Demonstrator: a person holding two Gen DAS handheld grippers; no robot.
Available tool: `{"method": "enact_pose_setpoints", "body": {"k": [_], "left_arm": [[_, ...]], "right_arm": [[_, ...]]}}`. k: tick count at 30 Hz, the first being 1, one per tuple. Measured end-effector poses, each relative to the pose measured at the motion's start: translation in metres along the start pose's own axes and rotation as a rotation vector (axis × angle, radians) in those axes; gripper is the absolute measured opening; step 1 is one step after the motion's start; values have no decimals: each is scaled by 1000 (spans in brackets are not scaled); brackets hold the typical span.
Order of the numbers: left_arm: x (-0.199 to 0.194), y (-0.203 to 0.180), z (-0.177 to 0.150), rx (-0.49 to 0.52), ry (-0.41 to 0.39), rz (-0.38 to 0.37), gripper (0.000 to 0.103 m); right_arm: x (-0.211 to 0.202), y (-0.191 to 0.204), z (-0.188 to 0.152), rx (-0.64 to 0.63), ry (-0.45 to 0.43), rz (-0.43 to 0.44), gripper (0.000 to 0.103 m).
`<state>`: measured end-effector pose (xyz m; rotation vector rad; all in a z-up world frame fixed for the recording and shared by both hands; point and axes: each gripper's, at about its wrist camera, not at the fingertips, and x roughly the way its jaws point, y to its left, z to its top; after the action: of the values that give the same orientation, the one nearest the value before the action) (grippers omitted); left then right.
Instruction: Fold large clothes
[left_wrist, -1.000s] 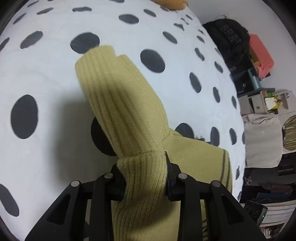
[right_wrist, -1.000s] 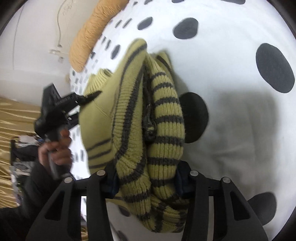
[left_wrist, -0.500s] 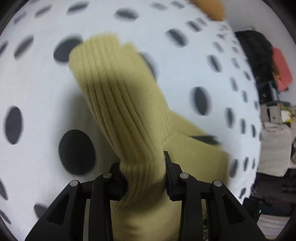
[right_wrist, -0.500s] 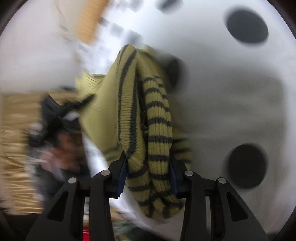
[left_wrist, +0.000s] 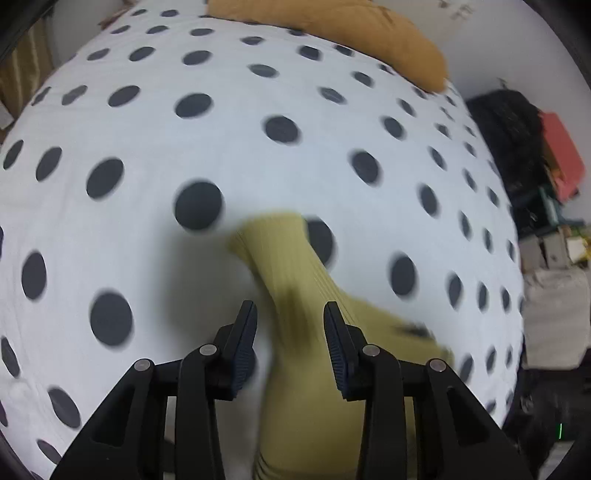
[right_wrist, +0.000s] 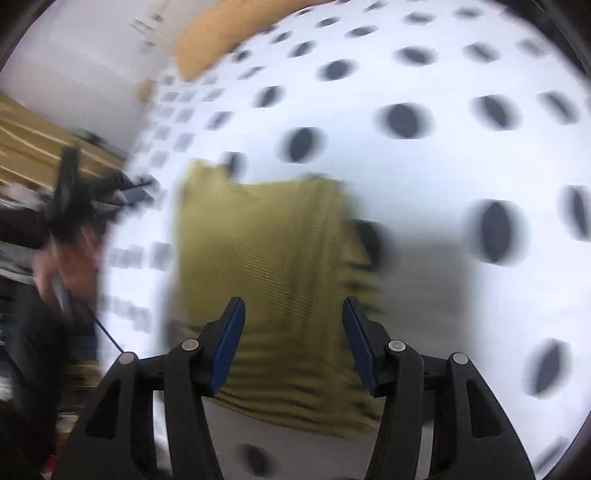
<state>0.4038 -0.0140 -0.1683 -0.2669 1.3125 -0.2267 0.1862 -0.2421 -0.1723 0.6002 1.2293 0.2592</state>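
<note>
Left gripper (left_wrist: 290, 319) jaws wide; olive-yellow ribbed knit sweater (left_wrist: 295, 280) sleeve between them, long axis pointing ahead. Right gripper (right_wrist: 293, 319) jaws wide over sweater body.

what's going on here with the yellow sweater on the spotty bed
A person with a handheld gripper in each hand is folding an olive-yellow knit sweater on a polka-dot bedspread. Both the left gripper and right gripper have their jaws open, and the sweater lies loose on the bed, its sleeve stretched ahead of the left gripper.
</note>
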Motion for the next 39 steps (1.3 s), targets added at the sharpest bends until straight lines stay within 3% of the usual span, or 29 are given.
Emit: {"method": "enact_pose_setpoints", "body": {"k": [2,3,6,10,14,16,18,21,24,26,29,32,35,39], "left_arm": [[-4,-18,-38,42,41,-38,38],[-4,-22,-57,66,62,-37,38],[6,-30,-98,119,99,56,37],[2,-28,-133,94,123,78,37],[-13,-50,-156,139,55,98,38],[-1,-55,-165,142,80,135,38],[21,-52,-173,122,130,167,42],[31,-45,-183,100,135,180,48],[20,-46,-186,93,136,207,49],[3,-44,-194,83,129,214,46],[-6,-45,-209,97,130,224,47],[10,-36,-229,102,182,265,48],[26,-29,-249,139,188,323,56],[25,-31,-258,136,190,336,55]], "right_arm": [[34,5,19,1,38,-6,54],[55,7,29,5,63,-33,48],[87,-13,51,-1,77,-196,0],[66,-23,62,4,4,-346,3],[30,12,29,-39,-15,-238,3],[29,28,-1,-69,19,-210,3],[50,28,-19,-96,83,-261,3],[76,8,-20,-51,118,-316,0],[60,4,-12,22,90,-376,0],[44,14,-12,7,54,-435,7],[17,39,-32,-46,25,-384,7],[25,49,-57,-83,73,-351,7],[65,22,-76,-98,187,-400,5],[68,5,-76,-73,242,-417,2]]}}
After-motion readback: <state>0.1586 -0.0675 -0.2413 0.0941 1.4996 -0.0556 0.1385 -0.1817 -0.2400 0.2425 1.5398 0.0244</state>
